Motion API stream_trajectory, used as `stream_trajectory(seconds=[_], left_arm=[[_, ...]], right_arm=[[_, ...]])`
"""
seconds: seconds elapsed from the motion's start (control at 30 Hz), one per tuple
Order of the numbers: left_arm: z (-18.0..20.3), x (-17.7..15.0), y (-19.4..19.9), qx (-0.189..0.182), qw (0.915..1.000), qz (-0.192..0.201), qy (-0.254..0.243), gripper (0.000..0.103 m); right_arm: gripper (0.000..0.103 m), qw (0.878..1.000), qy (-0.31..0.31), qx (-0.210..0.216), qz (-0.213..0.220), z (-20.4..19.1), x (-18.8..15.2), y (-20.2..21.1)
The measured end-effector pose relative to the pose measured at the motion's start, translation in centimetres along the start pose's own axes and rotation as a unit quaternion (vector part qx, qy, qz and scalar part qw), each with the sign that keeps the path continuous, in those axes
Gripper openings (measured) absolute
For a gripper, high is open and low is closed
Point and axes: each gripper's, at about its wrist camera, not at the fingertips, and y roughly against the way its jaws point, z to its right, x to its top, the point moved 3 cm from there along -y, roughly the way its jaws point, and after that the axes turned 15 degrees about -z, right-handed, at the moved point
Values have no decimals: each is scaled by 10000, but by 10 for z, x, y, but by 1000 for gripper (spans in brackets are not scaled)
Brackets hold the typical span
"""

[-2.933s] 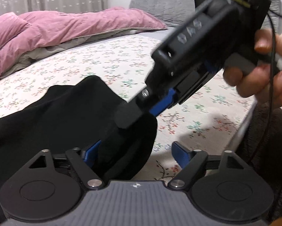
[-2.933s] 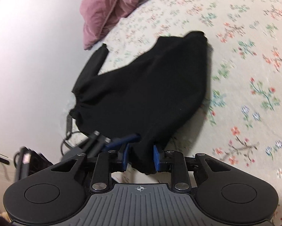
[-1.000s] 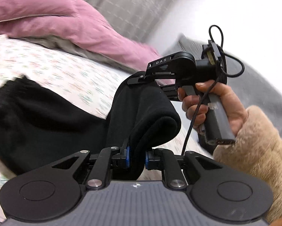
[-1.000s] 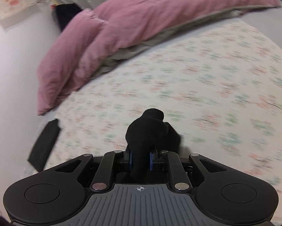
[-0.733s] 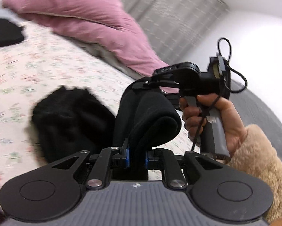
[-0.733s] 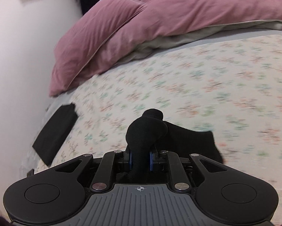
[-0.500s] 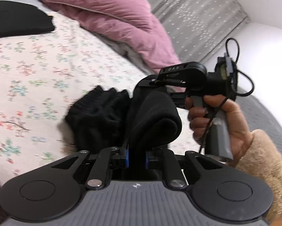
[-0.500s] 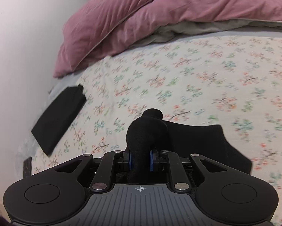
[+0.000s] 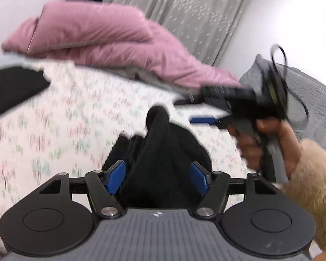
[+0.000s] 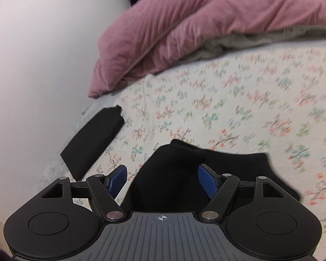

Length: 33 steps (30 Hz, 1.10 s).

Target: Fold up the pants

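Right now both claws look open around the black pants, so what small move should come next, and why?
Probably draw both back. The left gripper and right gripper stand open, and the black pants lie bunched on the floral sheet, so the fold looks set down.

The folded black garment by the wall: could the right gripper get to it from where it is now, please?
Probably yes. The right gripper is open, the black pants lie loose between its fingers, and only bare floral sheet separates it from the folded black garment.
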Motion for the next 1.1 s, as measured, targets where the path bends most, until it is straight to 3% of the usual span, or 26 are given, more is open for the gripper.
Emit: stream_trajectory(seconds=[0.2, 0.33, 0.5, 0.57, 0.6, 0.63, 0.73, 0.9, 0.97, 1.03, 1.1], left_arm=[[44, 30, -23, 142, 9942, 29, -1064, 80], [58, 39, -75, 414, 9845, -243, -1687, 69], [29, 33, -124, 1395, 9744, -482, -1694, 65], [15, 28, -129, 1576, 9721, -560, -1644, 69], [5, 26, -135, 1614, 9729, -621, -1534, 78], [-5, 26, -138, 1546, 9764, -653, -1360, 85], [-28, 32, -138, 1002, 9888, -835, -720, 92], [-48, 36, -139, 435, 9916, -1175, -322, 102], [-67, 39, -150, -202, 9871, -1557, 303, 103], [-86, 36, -158, -840, 9750, -1823, 952, 102], [-88, 33, -158, -1010, 9725, -1840, 1006, 102]], right_arm=[[73, 9948, 156, -774, 649, 25, -50, 42], [73, 9904, 161, -1211, 651, 44, -84, 42], [73, 9903, 4, -1316, 453, 61, -111, 28], [73, 9911, -67, -1278, 373, 65, -118, 23], [73, 9918, -99, -1241, 302, 67, -120, 19], [73, 9924, -130, -1204, 233, 68, -122, 15], [73, 9943, -307, -1018, 109, 72, -126, 7], [73, 9953, -877, -405, 24, 85, -133, 0], [73, 9938, -1099, -176, 4, 93, -135, -2], [73, 9916, -1290, 21, 24, 99, -135, -4], [73, 9891, -1456, 205, 81, 105, -136, -4]])
